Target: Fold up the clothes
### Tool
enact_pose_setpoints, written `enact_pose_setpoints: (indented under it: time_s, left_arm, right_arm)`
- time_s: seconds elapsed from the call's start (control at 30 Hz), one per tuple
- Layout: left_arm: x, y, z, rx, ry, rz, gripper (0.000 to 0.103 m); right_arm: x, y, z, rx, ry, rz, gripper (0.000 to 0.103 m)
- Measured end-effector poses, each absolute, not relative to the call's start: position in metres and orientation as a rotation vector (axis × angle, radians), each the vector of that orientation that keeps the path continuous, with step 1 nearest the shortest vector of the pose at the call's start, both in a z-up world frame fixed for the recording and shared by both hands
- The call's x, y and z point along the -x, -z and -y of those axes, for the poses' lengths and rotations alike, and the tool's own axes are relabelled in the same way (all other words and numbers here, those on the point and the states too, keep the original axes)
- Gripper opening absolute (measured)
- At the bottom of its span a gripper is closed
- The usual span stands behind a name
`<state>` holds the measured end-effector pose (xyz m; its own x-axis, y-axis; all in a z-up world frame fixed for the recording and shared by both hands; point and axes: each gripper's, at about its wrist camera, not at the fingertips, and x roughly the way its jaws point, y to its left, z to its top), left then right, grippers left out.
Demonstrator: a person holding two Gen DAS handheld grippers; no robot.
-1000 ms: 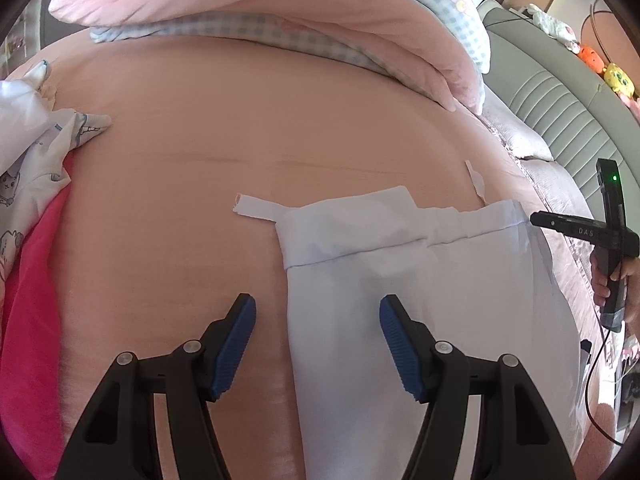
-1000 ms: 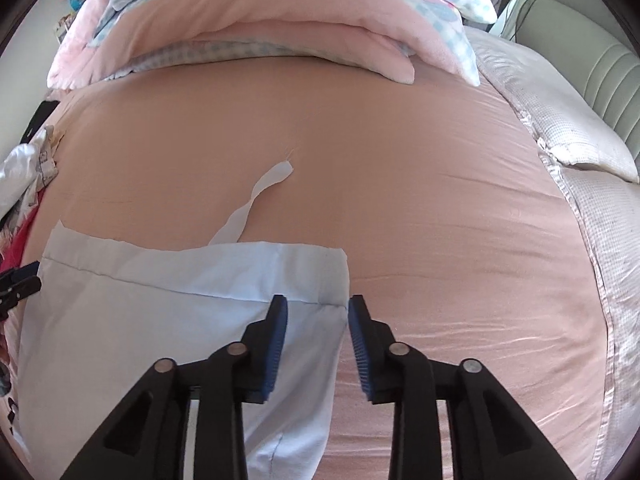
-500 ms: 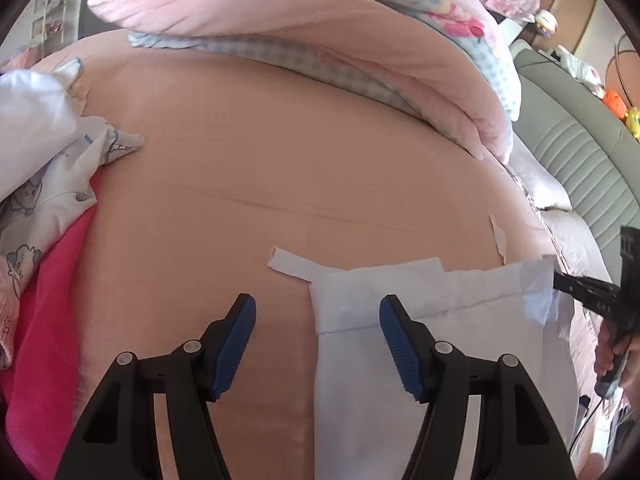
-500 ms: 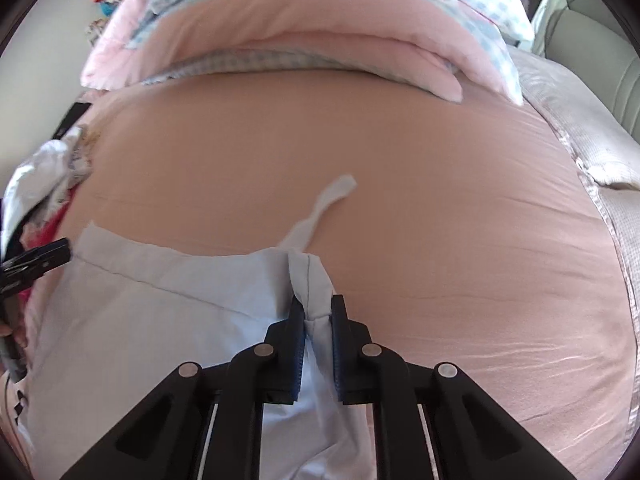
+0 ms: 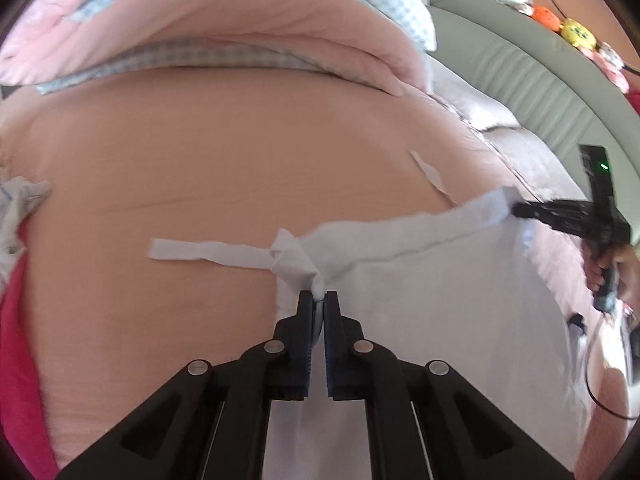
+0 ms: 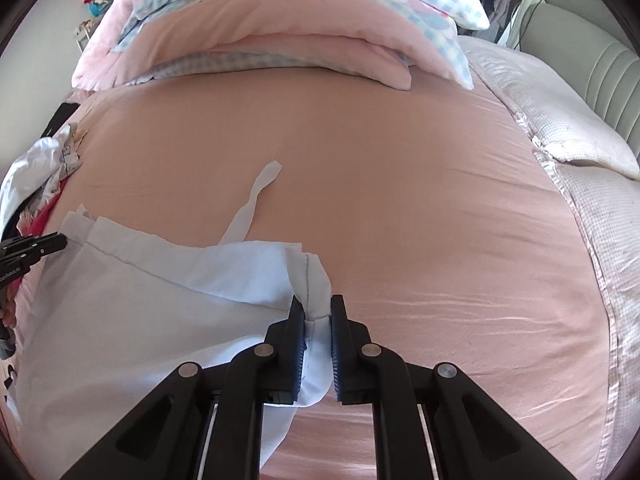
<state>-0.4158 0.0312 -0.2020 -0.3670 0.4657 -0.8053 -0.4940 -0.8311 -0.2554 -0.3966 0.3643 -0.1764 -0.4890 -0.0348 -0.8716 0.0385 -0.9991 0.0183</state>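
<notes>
The left gripper (image 5: 319, 300) is pinched nearly closed on a bunched corner of the pale blue garment (image 5: 420, 320), the fabric puckering up just ahead of its blue pads. From that pinched corner a flat tie strip (image 5: 208, 251) runs out to the left of the gripper across the pink bed sheet (image 5: 240, 152). The rest of the garment spreads to the right of and beneath the gripper, lying flat on the bed.

The right gripper (image 6: 318, 316) is narrowed onto the opposite top corner of the same garment (image 6: 120, 300), with a thick fold of cloth held between its pads and hanging down past them. Ahead of it and a little to the left, a second tie strip (image 6: 256, 196) trails away over the sheet. In the left wrist view this gripper shows far to the right, gripping the garment's edge, with the person's hand (image 5: 612, 268) on its handle.

Beyond both grippers, a folded pink and blue-checked quilt (image 6: 280, 40) lies across the far end of the bed. To the far left of each gripper sits a heap of other clothes (image 6: 36, 176), white and bright pink. To the right of the right gripper lies a pale checked pillow (image 6: 560, 128) against a grey padded headboard (image 6: 592, 40)
</notes>
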Motion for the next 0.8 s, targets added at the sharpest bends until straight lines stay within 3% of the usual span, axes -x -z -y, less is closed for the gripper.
enact_pose_setpoints:
  time_s: [0.17, 0.2, 0.27, 0.3, 0.33, 0.5, 0.67, 0.7, 0.77, 0.8]
  left_arm:
    - [0.401, 0.21, -0.041, 1.329, -2.053, -0.118, 0.007]
    - [0.403, 0.208, -0.033, 1.327, -2.078, -0.07, 0.012]
    - [0.409, 0.204, -0.018, 1.314, -2.139, 0.015, 0.042]
    - [0.412, 0.202, -0.011, 1.303, -2.175, 0.051, 0.072]
    - [0.414, 0.2, -0.005, 1.279, -2.202, 0.074, 0.077]
    - [0.436, 0.204, 0.004, 1.28, -2.199, 0.159, 0.076]
    - [0.459, 0.22, 0.014, 1.342, -2.117, 0.41, 0.074]
    - [0.459, 0.221, 0.013, 1.35, -2.11, 0.394, 0.066]
    - [0.461, 0.224, 0.002, 1.375, -2.115, 0.32, 0.034]
    - [0.461, 0.226, -0.004, 1.397, -2.118, 0.261, 0.006]
  right_arm:
    - [0.396, 0.189, -0.368, -1.629, 2.675, -0.033, 0.009]
    - [0.396, 0.192, -0.37, -1.643, 2.674, -0.035, 0.009]
    - [0.396, 0.198, -0.372, -1.67, 2.673, -0.041, 0.009]
    - [0.396, 0.2, -0.373, -1.684, 2.672, -0.044, 0.009]
    - [0.396, 0.203, -0.374, -1.697, 2.672, -0.047, 0.009]
    - [0.398, 0.212, -0.377, -1.737, 2.67, -0.075, 0.009]
    - [0.4, 0.215, -0.378, -1.742, 2.673, -0.077, 0.009]
    - [0.4, 0.215, -0.378, -1.741, 2.673, -0.072, 0.009]
    - [0.401, 0.216, -0.377, -1.739, 2.675, -0.064, 0.009]
    - [0.402, 0.216, -0.378, -1.736, 2.676, -0.056, 0.009]
